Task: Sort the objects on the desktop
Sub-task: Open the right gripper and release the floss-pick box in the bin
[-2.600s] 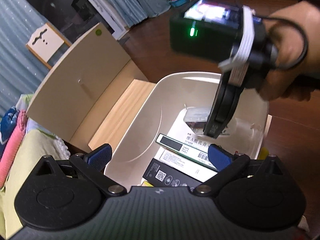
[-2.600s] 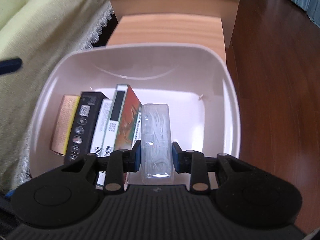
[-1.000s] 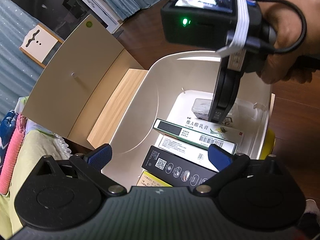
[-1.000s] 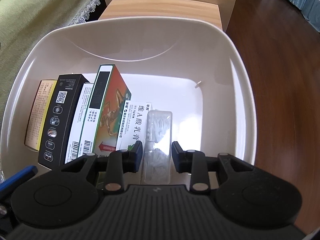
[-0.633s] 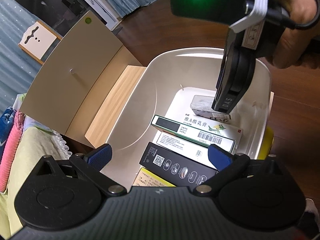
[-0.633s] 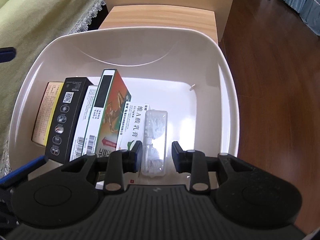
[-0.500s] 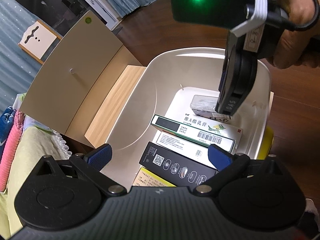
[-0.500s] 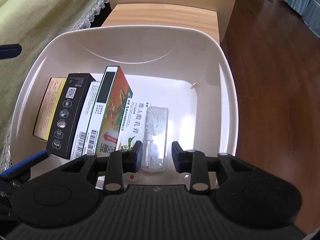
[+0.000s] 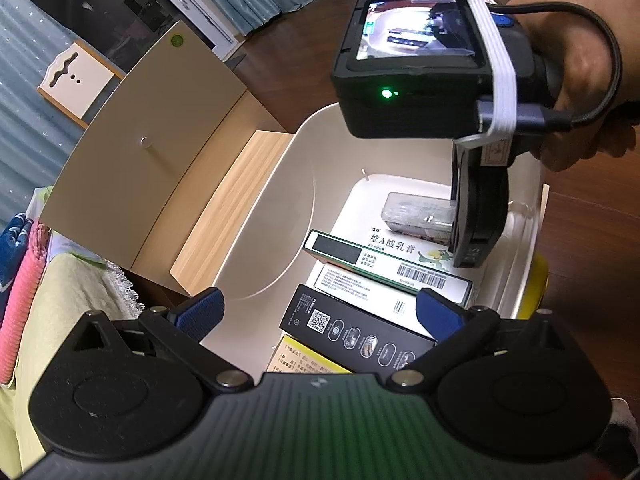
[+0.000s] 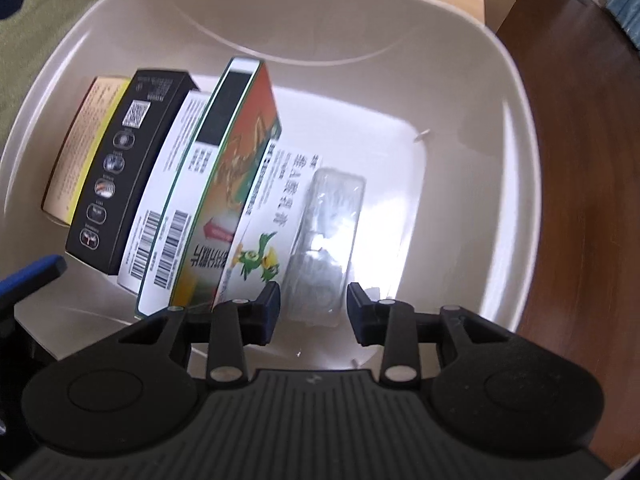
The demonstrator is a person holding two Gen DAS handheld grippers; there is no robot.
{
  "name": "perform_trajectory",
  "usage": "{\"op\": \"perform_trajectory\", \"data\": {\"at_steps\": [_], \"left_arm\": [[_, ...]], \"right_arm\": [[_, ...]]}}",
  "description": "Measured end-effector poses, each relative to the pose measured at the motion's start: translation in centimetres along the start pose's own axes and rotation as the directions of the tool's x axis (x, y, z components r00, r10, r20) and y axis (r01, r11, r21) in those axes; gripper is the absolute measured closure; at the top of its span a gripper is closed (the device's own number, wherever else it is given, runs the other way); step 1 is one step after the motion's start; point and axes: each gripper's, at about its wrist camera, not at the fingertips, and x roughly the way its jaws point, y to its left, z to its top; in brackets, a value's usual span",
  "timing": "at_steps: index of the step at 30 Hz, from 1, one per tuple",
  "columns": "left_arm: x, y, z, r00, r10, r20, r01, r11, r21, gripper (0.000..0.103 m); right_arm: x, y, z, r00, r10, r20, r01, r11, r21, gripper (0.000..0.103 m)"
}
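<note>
Right claw, jaws opening and clear of the clear plastic oblong packet lying flat in the cream plastic tub, has it dead ahead at twelve o'clock, long axis running twelve-to-six; left claw released, farther off.

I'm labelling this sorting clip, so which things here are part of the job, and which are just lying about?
Part of the job:
- clear plastic case, lying in the bin beside the boxes
- white bin
- boxes lined up inside it
- right gripper, jaws opening, pads off the case
- left gripper, open, empty

Lying about:
- wooden cabinet
- green cloth
- pink cloth
</note>
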Motion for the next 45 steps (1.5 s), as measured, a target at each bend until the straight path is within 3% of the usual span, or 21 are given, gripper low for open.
{"op": "perform_trajectory", "data": {"at_steps": [6, 19, 23, 30, 35, 37, 38, 39, 45], "left_arm": [[-0.1, 0.0, 0.1, 1.000, -0.001, -0.001, 0.001, 1.000, -0.001, 0.000], [-0.3, 0.0, -0.2, 1.000, -0.005, -0.010, 0.005, 1.000, -0.007, 0.000], [-0.6, 0.0, -0.2, 1.000, 0.001, -0.012, -0.001, 1.000, -0.010, 0.000], [-1.9, 0.5, -0.2, 0.999, 0.027, -0.022, -0.028, 0.998, -0.053, 0.000], [-3.6, 2.0, 0.3, 0.997, 0.058, -0.040, -0.063, 0.988, -0.138, 0.000], [-4.4, 2.6, 0.5, 0.996, 0.066, -0.053, -0.074, 0.983, -0.166, 0.000], [-4.8, 2.9, 0.6, 0.996, 0.067, -0.061, -0.077, 0.981, -0.181, 0.000], [-5.2, 3.4, 0.7, 0.995, 0.064, -0.070, -0.077, 0.977, -0.201, 0.000], [-6.9, 6.7, 0.3, 0.994, 0.012, -0.113, -0.055, 0.918, -0.392, 0.000]], "right_arm": [[-0.3, -0.6, 0.3, 0.999, 0.051, 0.005, -0.051, 0.996, 0.066, 0.069], [-2.5, -0.5, 0.1, 0.998, 0.029, 0.049, -0.030, 0.999, 0.029, 0.067], [-4.2, -0.6, -0.3, 0.997, 0.020, 0.076, -0.021, 1.000, 0.016, 0.061], [-8.0, -0.6, -0.9, 0.989, 0.014, 0.151, -0.014, 1.000, 0.002, 0.036], [-10.3, -0.8, -2.2, 0.983, 0.021, 0.184, -0.022, 1.000, 0.005, 0.035], [-11.2, -0.7, -2.5, 0.980, 0.025, 0.197, -0.028, 0.999, 0.015, 0.029], [-11.7, -0.7, -2.3, 0.979, 0.023, 0.203, -0.029, 0.999, 0.025, 0.019], [-12.1, -0.7, -2.1, 0.977, 0.018, 0.211, -0.026, 0.999, 0.035, 0.011], [-14.5, -1.3, -2.1, 0.971, 0.002, 0.239, -0.021, 0.997, 0.077, 0.001]]}}
